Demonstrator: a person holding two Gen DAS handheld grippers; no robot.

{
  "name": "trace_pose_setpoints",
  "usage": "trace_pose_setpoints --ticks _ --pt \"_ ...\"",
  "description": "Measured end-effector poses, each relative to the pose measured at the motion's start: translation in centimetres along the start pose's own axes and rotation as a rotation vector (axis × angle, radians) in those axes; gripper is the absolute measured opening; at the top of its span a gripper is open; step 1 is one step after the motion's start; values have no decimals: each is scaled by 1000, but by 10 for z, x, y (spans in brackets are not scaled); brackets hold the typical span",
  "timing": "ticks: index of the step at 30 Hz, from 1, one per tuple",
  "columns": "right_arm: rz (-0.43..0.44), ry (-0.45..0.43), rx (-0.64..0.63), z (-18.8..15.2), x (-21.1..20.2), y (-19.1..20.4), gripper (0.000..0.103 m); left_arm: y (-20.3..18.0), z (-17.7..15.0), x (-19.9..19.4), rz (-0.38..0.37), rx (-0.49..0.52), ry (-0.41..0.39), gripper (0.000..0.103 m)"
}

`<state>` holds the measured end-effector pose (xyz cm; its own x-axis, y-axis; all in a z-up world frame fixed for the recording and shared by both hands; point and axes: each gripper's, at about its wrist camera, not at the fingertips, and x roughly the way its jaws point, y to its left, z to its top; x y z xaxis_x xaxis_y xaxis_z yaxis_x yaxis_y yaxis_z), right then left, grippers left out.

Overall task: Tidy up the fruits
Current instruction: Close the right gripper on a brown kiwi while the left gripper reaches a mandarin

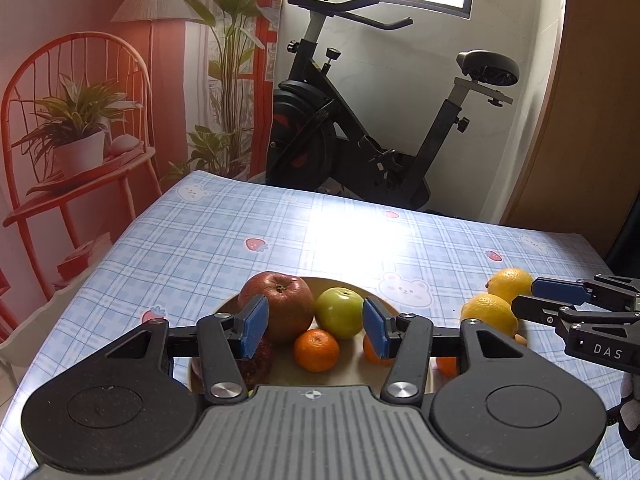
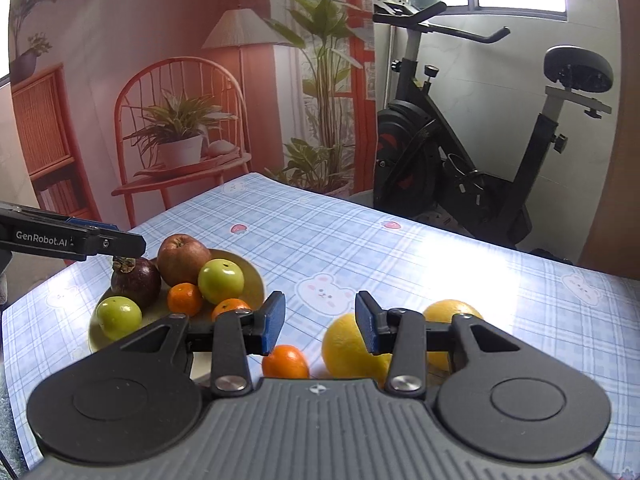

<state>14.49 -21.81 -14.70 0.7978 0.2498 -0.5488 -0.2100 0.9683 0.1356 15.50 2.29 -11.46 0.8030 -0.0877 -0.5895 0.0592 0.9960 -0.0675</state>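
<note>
Three loose fruits, two lemons and a mandarin, are lying on the tablecloth right of the plate, nearest the right gripper, hovering part-open and empty above them; left gripper is idling open, gripping nothing, over the plate.

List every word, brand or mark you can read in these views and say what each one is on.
"DAS": white letters on the black body of the right gripper, seen from the left wrist; cut off at the frame edge, so it may be part of a longer word.
"GenRobot.AI": white letters on the side of the left gripper, seen from the right wrist.
The tablecloth bears only bear and strawberry pictures, no text.
</note>
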Motion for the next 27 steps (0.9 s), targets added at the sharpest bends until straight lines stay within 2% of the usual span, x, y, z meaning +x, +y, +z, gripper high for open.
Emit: trace_pose_setpoints --ticks 7,12,14,27 --pt "-58 6 101 -31 -23 -35 42 -24 -6 4 -55 39 5 55" --pt "-69 17 129 -48 -29 -45 42 -35 -10 11 -78 69 16 52" --pt "-63 18 142 -52 -31 -48 42 -39 -11 13 -86 80 15 49" --pt "11 56 135 -61 -20 -50 38 -68 -13 26 -127 128 30 49"
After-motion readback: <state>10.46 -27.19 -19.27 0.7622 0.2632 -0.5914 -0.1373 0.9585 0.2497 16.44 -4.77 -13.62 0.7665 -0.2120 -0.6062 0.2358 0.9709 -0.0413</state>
